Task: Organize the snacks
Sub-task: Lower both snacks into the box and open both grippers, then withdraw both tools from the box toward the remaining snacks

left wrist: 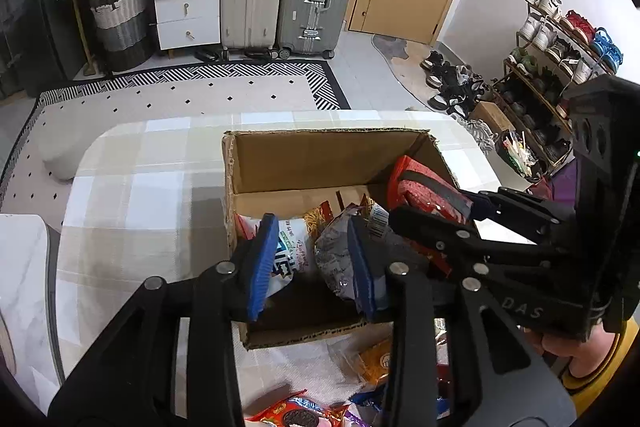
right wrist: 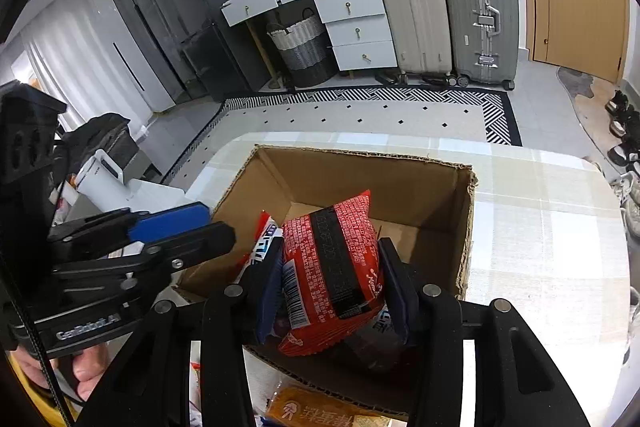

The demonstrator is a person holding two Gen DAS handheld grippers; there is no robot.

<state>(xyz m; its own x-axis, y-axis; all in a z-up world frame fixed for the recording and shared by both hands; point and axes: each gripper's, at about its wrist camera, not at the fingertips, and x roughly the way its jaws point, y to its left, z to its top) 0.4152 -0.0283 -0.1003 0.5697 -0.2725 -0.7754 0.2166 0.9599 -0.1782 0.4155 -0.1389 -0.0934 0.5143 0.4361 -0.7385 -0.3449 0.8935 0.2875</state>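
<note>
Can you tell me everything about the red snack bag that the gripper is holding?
The red snack bag is a puffy, shiny plastic packet covered in small white writing, with a wide black band running down its middle and a barcode near one end. It is sealed and full of air. The right gripper squeezes it between two dark blue pads, holding it tilted just above the open cardboard box. Other snack packets lie under it in the box; whether it touches them cannot be told.

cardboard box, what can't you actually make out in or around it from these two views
- Cardboard box floor, both views: covered by packets and the grippers.
- Loose snacks on the table, left wrist view: cut off by the bottom edge and the left gripper.
- Packets under the red packet, right wrist view: hidden by it and the right gripper.
</note>
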